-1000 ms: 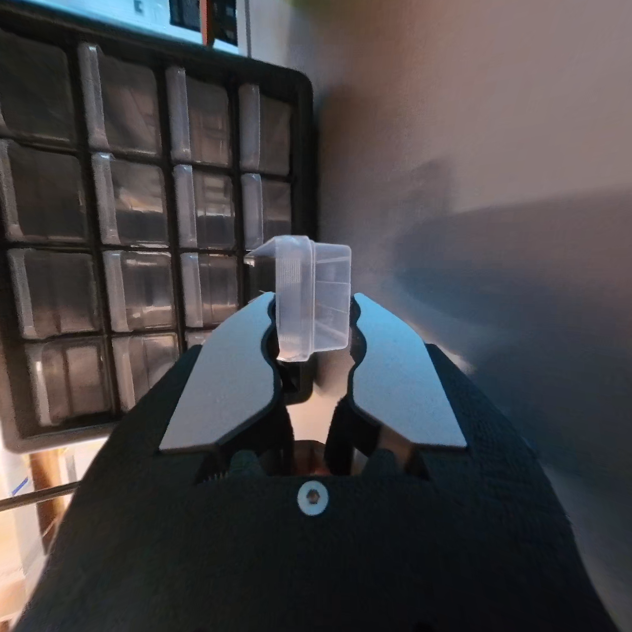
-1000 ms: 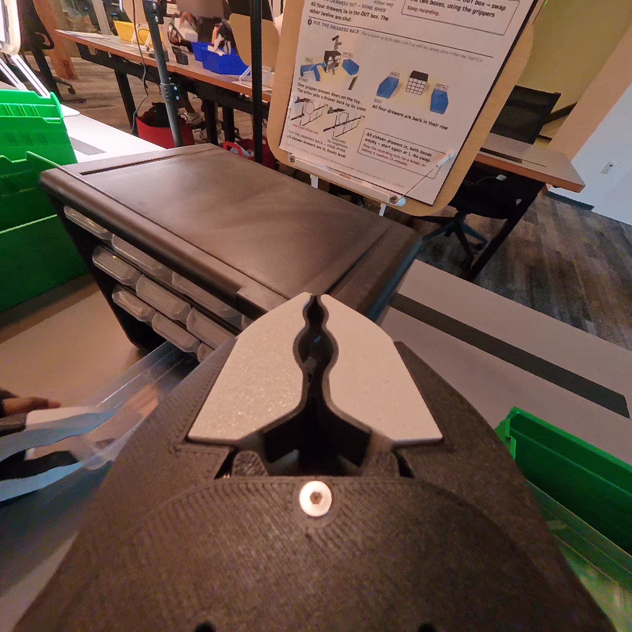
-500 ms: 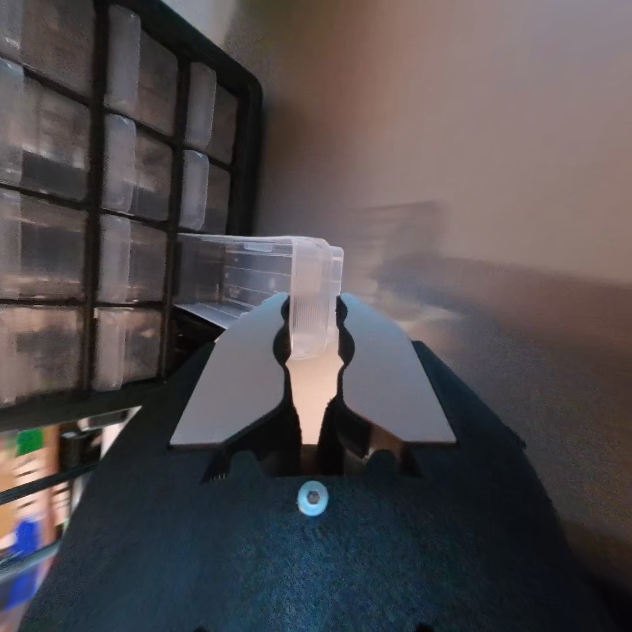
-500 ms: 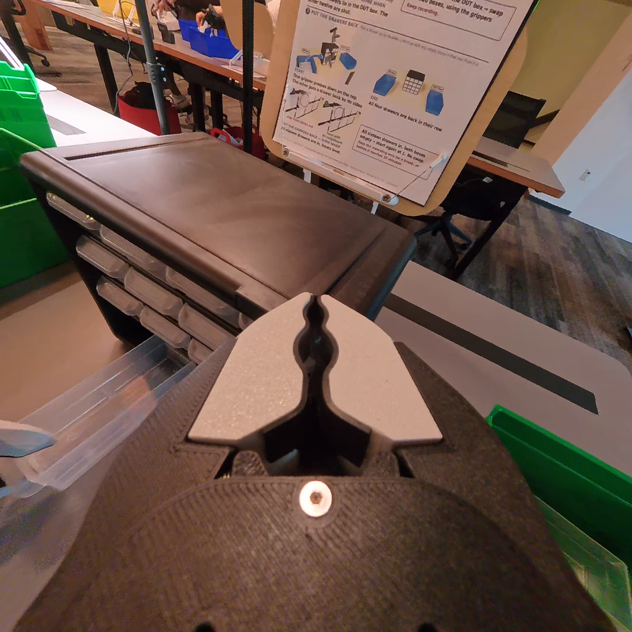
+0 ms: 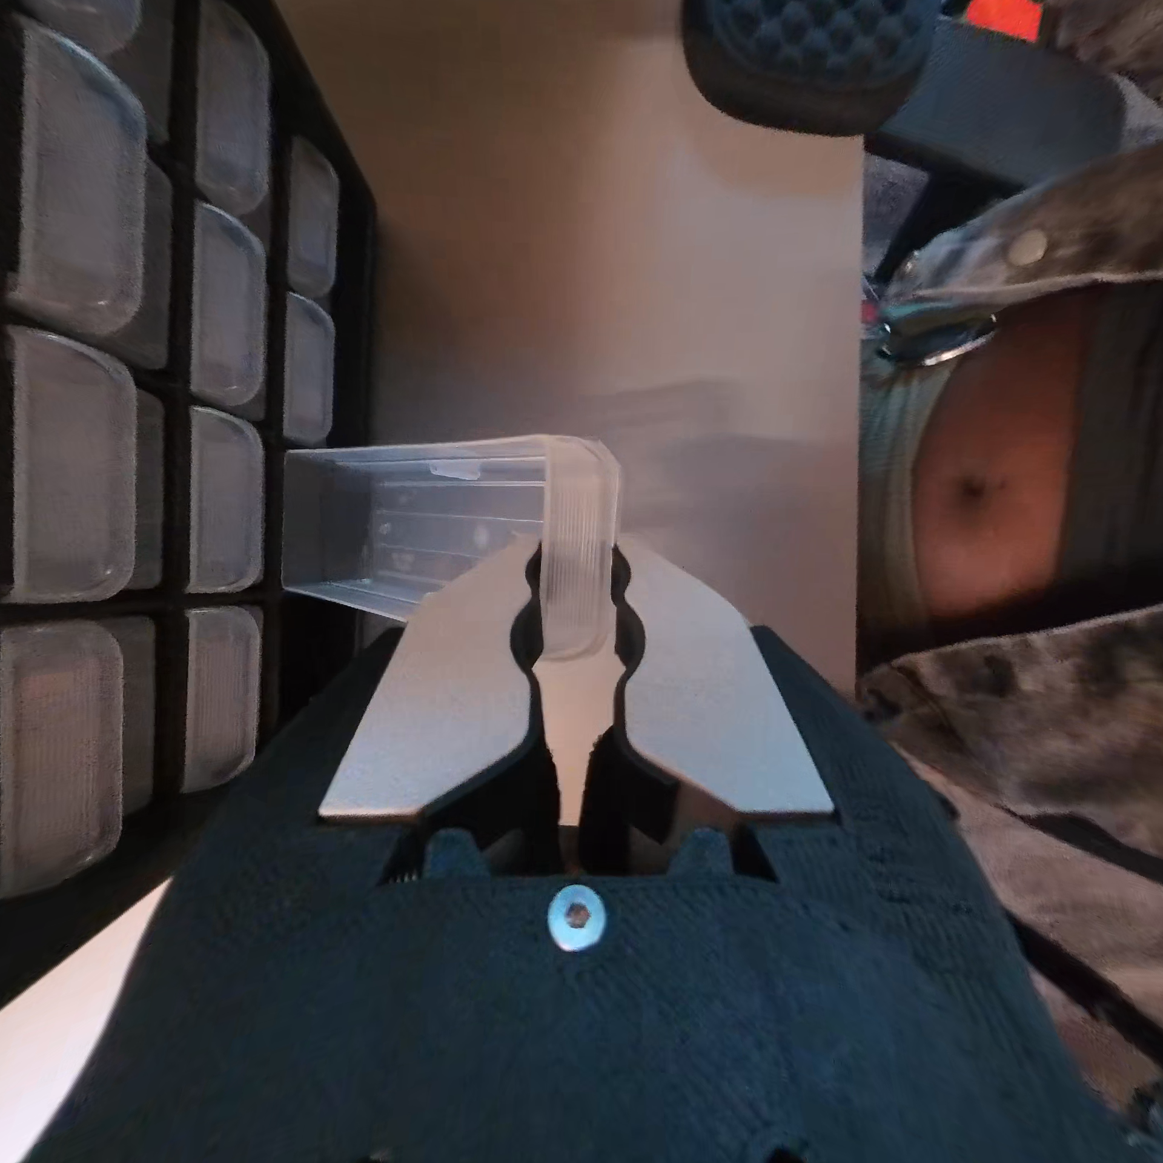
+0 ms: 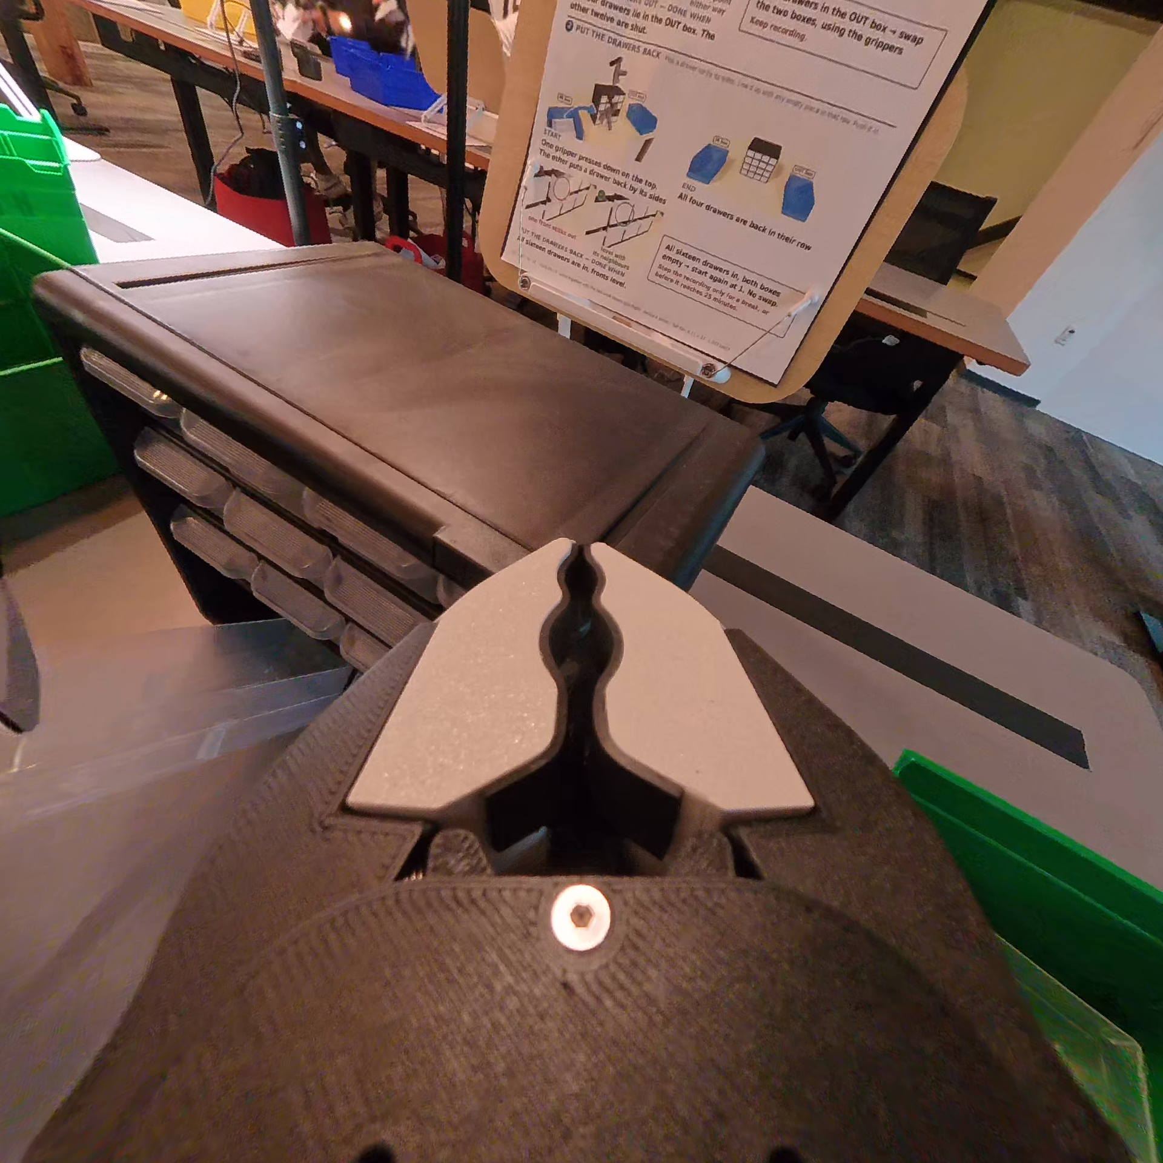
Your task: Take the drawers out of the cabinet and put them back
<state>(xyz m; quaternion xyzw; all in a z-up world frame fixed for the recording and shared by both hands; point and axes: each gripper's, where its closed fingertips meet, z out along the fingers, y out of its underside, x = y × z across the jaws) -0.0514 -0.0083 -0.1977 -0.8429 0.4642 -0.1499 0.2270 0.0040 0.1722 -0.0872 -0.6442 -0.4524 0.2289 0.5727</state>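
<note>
The black cabinet (image 5: 176, 314) with several clear drawers fills the left of the left wrist view. My left gripper (image 5: 576, 566) is shut on the front handle of a clear drawer (image 5: 440, 522), which sticks far out of the cabinet's right column. In the right wrist view my right gripper (image 6: 580, 554) is shut and empty, its tips resting at the front right corner of the cabinet top (image 6: 409, 390). The pulled-out drawer (image 6: 157, 692) shows blurred at the lower left there.
A green bin (image 6: 1038, 881) sits at the right and another green bin (image 6: 38, 314) at the left. An instruction board (image 6: 724, 176) stands behind the cabinet. A person's torso and jacket (image 5: 1038, 440) are close on the right of the left wrist view.
My left gripper has pulled the clear drawer farther out of the cabinet and swung round to the cabinet's side. The right gripper has stayed shut at the cabinet top.
</note>
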